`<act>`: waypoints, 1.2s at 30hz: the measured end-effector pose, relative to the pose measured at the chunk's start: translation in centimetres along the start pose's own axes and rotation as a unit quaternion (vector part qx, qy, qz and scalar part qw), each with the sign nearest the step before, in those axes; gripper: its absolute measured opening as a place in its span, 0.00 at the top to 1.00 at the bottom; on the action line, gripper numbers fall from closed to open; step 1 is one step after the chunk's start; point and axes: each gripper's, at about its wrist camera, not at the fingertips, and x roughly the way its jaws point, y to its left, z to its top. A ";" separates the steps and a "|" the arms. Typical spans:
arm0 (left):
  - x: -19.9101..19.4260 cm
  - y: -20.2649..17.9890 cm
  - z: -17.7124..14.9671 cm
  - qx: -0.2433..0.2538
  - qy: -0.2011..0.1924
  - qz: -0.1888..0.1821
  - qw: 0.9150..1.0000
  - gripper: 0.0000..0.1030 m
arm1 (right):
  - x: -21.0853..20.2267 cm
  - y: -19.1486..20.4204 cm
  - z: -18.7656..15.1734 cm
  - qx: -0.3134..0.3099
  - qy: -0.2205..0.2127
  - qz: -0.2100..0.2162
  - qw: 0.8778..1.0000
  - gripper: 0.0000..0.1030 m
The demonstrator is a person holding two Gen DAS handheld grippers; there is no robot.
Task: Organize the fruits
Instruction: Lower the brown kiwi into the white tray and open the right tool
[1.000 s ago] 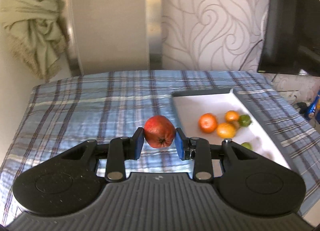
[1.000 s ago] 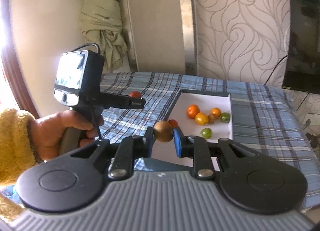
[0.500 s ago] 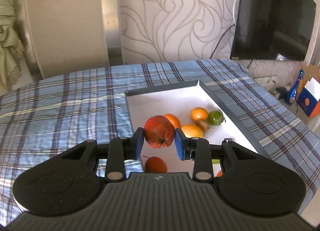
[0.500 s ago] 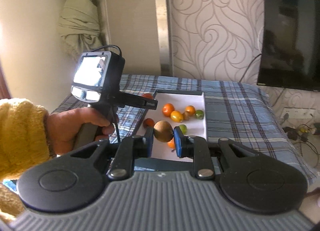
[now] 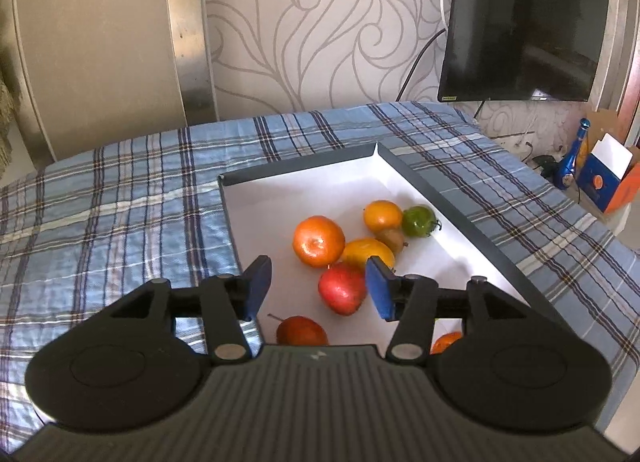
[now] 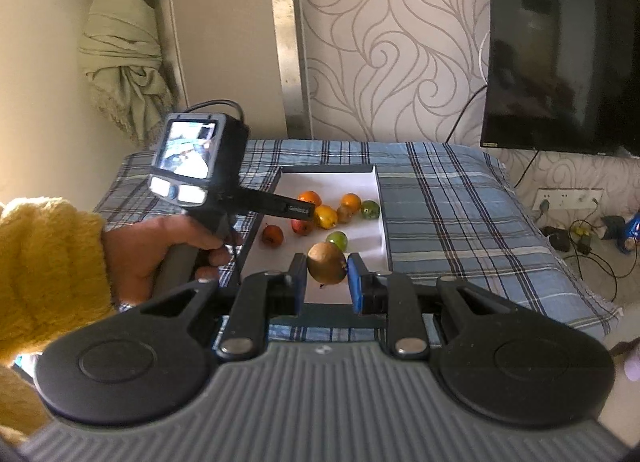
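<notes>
A white tray with a dark rim (image 5: 436, 189) lies on the plaid cloth and holds several fruits. My left gripper (image 5: 318, 292) is open above the tray's near part; the red pomegranate (image 5: 342, 288) lies on the tray floor between its blue pads, free of them. An orange (image 5: 318, 241), a yellow fruit (image 5: 368, 252), a green fruit (image 5: 418, 221) and a small red fruit (image 5: 300, 330) lie around it. My right gripper (image 6: 327, 276) is shut on a brown round fruit (image 6: 326, 268), held above the tray's near edge (image 6: 384, 238).
The blue plaid cloth (image 5: 120, 197) covers the table. The person's left hand in a yellow sleeve (image 6: 52, 262) holds the left gripper over the tray's left side. A dark TV (image 5: 520, 21) hangs on the right wall. A blue bottle and orange box (image 5: 600, 177) stand beyond the right table edge.
My left gripper moved over the tray, opened and let go of the red pomegranate, which now lies in the tray. My right gripper still holds the brown fruit and came closer to the tray.
</notes>
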 end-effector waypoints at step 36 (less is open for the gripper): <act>-15.8 -1.5 -5.9 -0.047 -0.020 0.068 0.996 0.02 | 7.7 -1.0 0.3 -0.035 0.053 0.075 0.995 0.38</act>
